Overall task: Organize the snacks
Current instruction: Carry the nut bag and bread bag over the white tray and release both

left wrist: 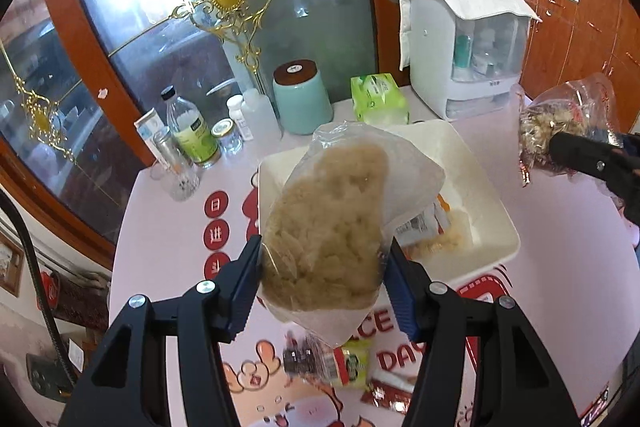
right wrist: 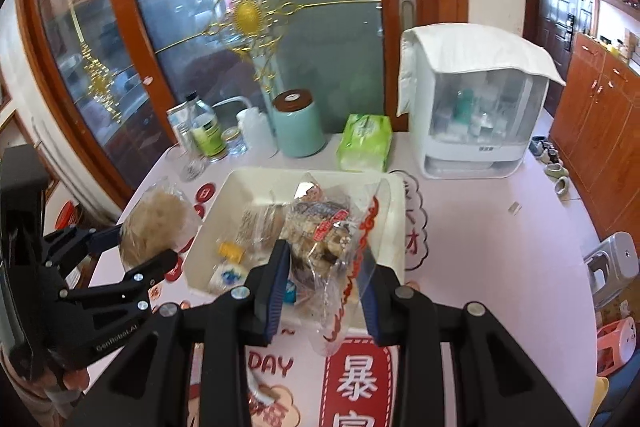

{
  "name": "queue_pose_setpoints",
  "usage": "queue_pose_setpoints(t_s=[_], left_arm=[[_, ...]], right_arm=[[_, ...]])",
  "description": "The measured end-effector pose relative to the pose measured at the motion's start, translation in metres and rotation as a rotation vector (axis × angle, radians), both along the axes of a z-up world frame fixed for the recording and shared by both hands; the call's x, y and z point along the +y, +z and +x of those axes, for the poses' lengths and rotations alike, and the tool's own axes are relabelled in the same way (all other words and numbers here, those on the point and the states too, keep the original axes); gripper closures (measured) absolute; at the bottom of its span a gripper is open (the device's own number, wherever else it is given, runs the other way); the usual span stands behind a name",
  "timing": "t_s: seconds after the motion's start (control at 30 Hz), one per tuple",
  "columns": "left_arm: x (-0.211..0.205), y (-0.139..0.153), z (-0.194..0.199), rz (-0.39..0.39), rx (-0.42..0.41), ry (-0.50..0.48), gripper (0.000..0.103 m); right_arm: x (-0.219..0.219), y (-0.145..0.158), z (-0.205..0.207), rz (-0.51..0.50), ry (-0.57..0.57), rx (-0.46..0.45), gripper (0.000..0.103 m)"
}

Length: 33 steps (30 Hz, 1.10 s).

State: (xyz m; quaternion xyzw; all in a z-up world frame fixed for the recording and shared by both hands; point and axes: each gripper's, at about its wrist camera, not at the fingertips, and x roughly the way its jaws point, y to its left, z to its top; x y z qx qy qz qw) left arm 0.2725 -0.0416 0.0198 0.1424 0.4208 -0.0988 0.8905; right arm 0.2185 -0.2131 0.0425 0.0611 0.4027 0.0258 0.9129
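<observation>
My left gripper (left wrist: 322,259) is shut on a clear bag of pale beige puffed snack (left wrist: 328,223) and holds it above the near left part of the white square tray (left wrist: 480,183). It also shows in the right wrist view (right wrist: 154,223), left of the tray (right wrist: 216,211). My right gripper (right wrist: 324,267) is shut on a clear bag of wrapped snacks with red print (right wrist: 328,239), held over the tray's near side. That bag shows in the left wrist view (left wrist: 564,123), up in the air at right. Several small packets (right wrist: 240,247) lie in the tray.
A mint canister (left wrist: 302,97), green tissue pack (left wrist: 378,97), bottles and jars (left wrist: 192,131) and a white covered cabinet (left wrist: 468,47) stand along the table's back edge. Loose snack packets (left wrist: 352,367) lie on the pink tablecloth near me. A glass door is behind.
</observation>
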Motion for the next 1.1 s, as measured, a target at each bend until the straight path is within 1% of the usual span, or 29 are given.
queue_pose_setpoints(t_s=[0.1, 0.3, 0.53, 0.77, 0.83, 0.9, 0.97, 1.0, 1.07, 1.1], left_arm=[[-0.005, -0.004, 0.014, 0.006, 0.004, 0.006, 0.047], [-0.012, -0.019, 0.043, 0.010, 0.017, 0.036, 0.047], [-0.013, -0.042, 0.068, -0.009, 0.046, 0.067, 0.047], [-0.014, -0.064, 0.083, -0.009, 0.079, 0.088, 0.046], [-0.014, -0.070, 0.087, -0.016, 0.092, 0.100, 0.042], [-0.014, -0.075, 0.091, -0.014, 0.099, 0.111, 0.021], [-0.013, -0.078, 0.090, -0.008, 0.092, 0.118, 0.016], [-0.013, -0.079, 0.090, -0.006, 0.094, 0.115, 0.015], [-0.013, -0.082, 0.088, 0.001, 0.105, 0.105, 0.015], [-0.013, -0.083, 0.087, 0.005, 0.108, 0.102, 0.015]], right_arm=[[-0.005, 0.000, 0.012, -0.004, -0.021, -0.002, 0.070], [-0.009, -0.010, 0.033, -0.007, -0.057, 0.015, 0.070], [-0.009, -0.031, 0.055, -0.020, -0.101, 0.048, 0.070], [-0.006, -0.051, 0.072, -0.038, -0.118, 0.087, 0.070], [-0.005, -0.058, 0.077, -0.040, -0.119, 0.102, 0.070], [-0.004, -0.062, 0.081, -0.040, -0.119, 0.115, 0.070], [-0.002, -0.068, 0.085, -0.031, -0.109, 0.136, 0.068], [-0.002, -0.070, 0.085, -0.028, -0.107, 0.143, 0.067], [-0.001, -0.073, 0.085, -0.025, -0.108, 0.152, 0.062], [0.000, -0.074, 0.085, -0.022, -0.108, 0.155, 0.062]])
